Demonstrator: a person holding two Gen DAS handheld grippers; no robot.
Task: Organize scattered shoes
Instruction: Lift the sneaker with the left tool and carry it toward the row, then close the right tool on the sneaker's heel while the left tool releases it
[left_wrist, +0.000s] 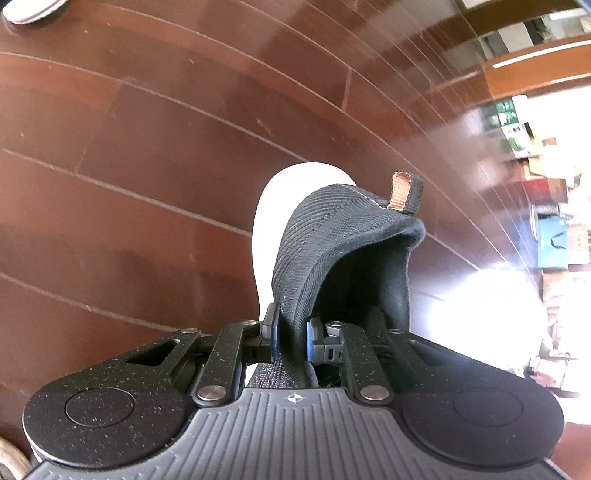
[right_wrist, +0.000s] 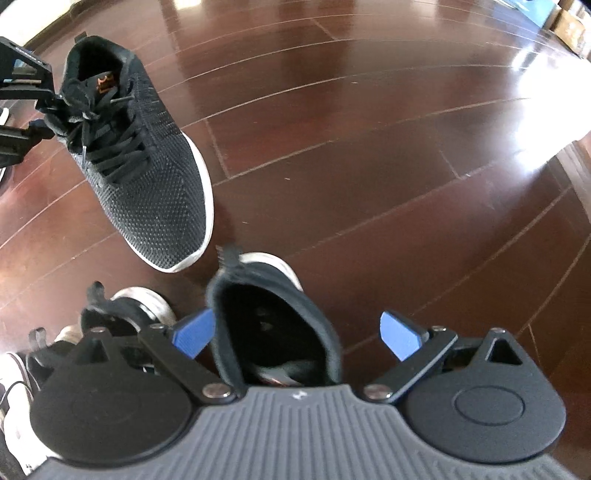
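Shiny brown floor (right_wrist: 369, 155): left tool (left_wrist: 290, 338) pinches black shoe (left_wrist: 332, 236); right tool (right_wrist: 297, 334) gapes wide. Next, set it beside its mate (right_wrist: 277, 314).

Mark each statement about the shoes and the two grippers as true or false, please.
1. The left gripper is shut on the black knit shoe. True.
2. The right gripper is shut on a shoe. False: its jaws stand open around a black shoe's collar.
3. The floor is grey carpet. False: it is reddish-brown wood.
4. The black knit shoe has a white sole. True.
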